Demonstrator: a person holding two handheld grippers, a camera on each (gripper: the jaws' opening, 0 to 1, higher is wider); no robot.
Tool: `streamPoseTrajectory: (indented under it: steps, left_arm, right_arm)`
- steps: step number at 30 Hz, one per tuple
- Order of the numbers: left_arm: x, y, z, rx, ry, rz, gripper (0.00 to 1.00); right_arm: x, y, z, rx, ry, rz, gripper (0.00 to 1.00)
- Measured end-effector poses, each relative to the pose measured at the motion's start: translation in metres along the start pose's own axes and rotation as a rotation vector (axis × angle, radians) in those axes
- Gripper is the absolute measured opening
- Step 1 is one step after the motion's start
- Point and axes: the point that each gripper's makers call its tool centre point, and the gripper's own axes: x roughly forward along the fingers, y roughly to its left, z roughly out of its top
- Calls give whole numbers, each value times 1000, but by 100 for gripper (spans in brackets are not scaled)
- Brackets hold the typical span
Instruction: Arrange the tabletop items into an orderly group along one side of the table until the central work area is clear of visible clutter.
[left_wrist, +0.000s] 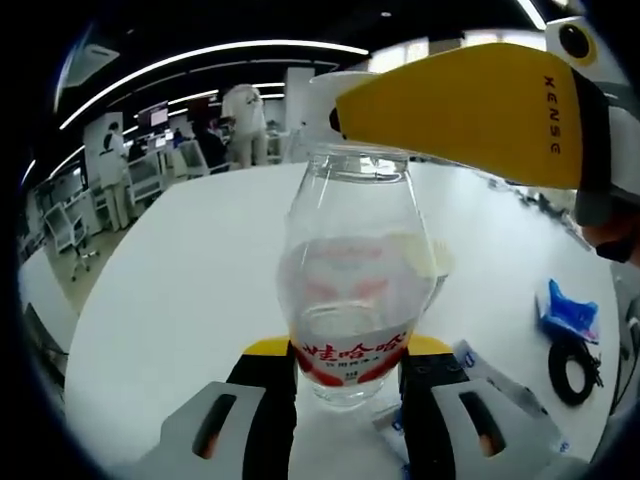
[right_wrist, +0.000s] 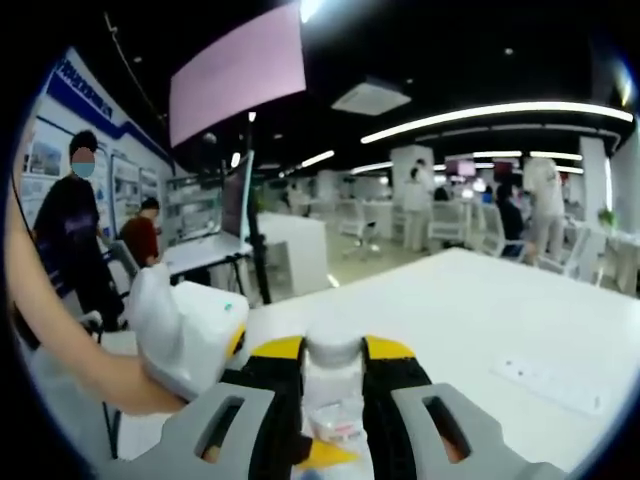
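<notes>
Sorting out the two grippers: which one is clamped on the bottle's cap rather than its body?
The right gripper: its jaws close on the bottle's white cap, while the left gripper squeezes the bottle low, at the red label.

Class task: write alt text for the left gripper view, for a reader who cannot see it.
A clear plastic bottle with a red label stands on a white table, clamped low between the jaws of the left gripper. The right gripper, yellow, reaches in at the bottle's top. A blue packet and a coiled black cable lie at right.
</notes>
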Motion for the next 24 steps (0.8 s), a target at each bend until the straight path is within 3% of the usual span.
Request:
streamPoseTrajectory:
  steps: [15, 18, 19, 20, 22, 23, 24]
  left_arm:
    - [16, 3, 5, -1, -13, -3, 37]
    - [19, 4, 5, -13, -14, -3, 37]
    - [20, 6, 5, -32, -16, -2, 37]
    - [21, 10, 5, -104, -25, 10, 37]
    - [22, 18, 2, -135, -20, 20, 37]
    - [23, 19, 5, -87, -29, 25, 37]
    - [24, 20, 6, -32, -20, 29, 36]
  right_arm:
    - [5, -12, -2, -42, -7, -13, 17]
    - [6, -12, -4, -108, -9, -1, 17]
    - [7, -11, -4, -120, -13, 9, 16]
    - [6, -11, -7, -144, -4, 14, 14]
    - [3, -13, -9, -154, 3, 8, 0]
    - [1, -23, -16, -112, 32, -55, 0]
    - [8, -18, -17, -84, 14, -6, 0]
